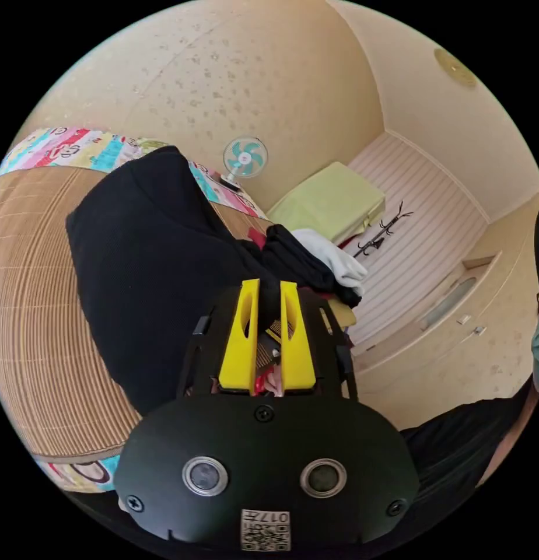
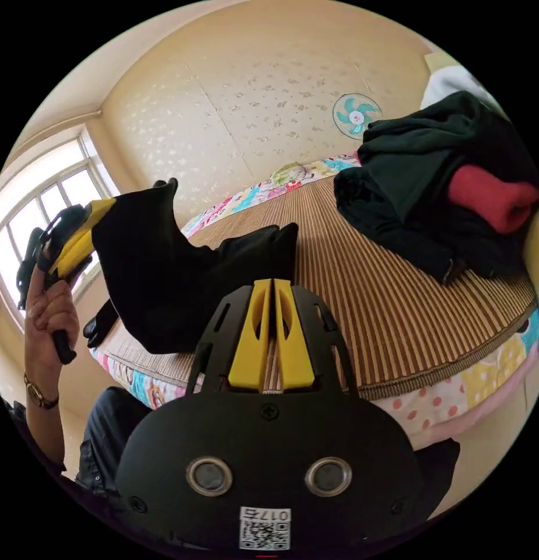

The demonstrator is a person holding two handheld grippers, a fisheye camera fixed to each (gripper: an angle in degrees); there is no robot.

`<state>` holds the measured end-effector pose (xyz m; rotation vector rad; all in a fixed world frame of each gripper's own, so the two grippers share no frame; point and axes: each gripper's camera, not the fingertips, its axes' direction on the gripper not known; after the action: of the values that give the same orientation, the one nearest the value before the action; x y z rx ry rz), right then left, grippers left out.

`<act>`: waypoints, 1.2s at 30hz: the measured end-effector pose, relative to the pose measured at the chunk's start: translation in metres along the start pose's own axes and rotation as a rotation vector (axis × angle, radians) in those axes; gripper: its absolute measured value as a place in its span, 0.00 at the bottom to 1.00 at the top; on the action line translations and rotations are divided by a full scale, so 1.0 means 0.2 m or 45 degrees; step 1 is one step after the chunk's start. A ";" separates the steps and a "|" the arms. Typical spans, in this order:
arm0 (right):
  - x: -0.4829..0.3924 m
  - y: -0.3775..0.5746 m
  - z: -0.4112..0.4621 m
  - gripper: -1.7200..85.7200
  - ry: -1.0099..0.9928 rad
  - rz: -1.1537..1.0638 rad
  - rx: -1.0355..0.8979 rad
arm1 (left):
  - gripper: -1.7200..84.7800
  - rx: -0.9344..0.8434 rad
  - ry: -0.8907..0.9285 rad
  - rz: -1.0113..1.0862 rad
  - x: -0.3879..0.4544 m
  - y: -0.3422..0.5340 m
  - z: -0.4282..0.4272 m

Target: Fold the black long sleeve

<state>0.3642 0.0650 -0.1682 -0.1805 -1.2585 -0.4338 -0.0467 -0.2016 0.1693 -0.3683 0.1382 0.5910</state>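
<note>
Up high: left tongs [image 2: 100, 211] w/ black long sleeve [image 2: 164, 280]

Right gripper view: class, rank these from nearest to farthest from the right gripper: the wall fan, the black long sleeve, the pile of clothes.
From the right gripper:
1. Black long sleeve: just beyond the jaws, to the view's left, lifted off the mat.
2. Pile of clothes: farther across the mat, upper right.
3. Wall fan: on the far wall, behind the pile.

The walls [image 2: 252, 105] are pale yellow with little spots. A big window [image 2: 42, 198] on the left lets in bright light. A small blue fan [image 2: 356, 115] sits by the far wall. A woven mat [image 2: 398, 303] covers the bed.
</note>
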 end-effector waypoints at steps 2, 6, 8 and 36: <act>0.19 -0.01 -0.09 0.07 0.054 0.120 0.078 | 0.11 -0.112 0.118 0.042 0.06 0.05 0.15; 0.48 -0.01 -0.17 0.11 0.002 0.286 0.113 | 0.15 -0.065 -0.027 -0.025 0.01 0.19 0.09; 0.63 -0.02 -0.21 0.13 -0.081 0.345 0.136 | 0.16 0.063 -0.219 -0.086 -0.05 0.26 -0.06; 0.85 0.13 -0.09 0.26 -1.320 0.917 -0.311 | 0.14 -0.111 0.285 -0.450 -0.18 0.66 -0.99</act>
<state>0.4310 0.0443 -0.0092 -1.1349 -2.0063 0.1921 -0.1554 -0.1931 -0.0447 -0.5302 0.2566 0.2056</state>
